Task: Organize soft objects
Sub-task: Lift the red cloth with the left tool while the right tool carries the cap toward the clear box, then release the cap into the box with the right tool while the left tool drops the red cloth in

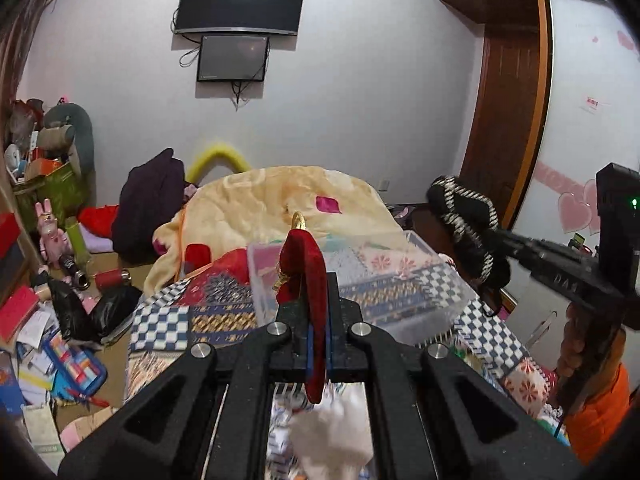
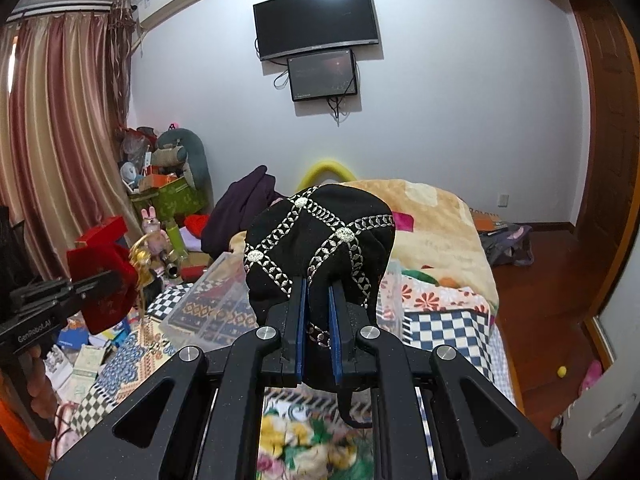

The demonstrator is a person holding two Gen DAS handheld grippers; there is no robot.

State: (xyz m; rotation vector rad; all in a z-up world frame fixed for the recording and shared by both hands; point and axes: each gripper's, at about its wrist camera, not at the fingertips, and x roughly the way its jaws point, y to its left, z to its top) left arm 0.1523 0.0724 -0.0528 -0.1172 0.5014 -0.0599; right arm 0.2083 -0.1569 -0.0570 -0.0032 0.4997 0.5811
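On the left, my left gripper (image 1: 318, 312) has its jaws clamped on a red velvet pouch (image 1: 306, 264) with gold trim, and I hold it in the air above the near edge of the clear plastic bin (image 1: 448, 280), which stands on the patterned bed cover (image 1: 160, 328). I think the bin is the place for the soft things, so I should bring the pouch over the open middle before I let go, not over the rim. On the right, my right gripper (image 2: 318, 320) is closed on a black embroidered hat (image 2: 320, 236), hanging over the bin's right side. I should release one thing at a time, low, so nothing slides to the floor.
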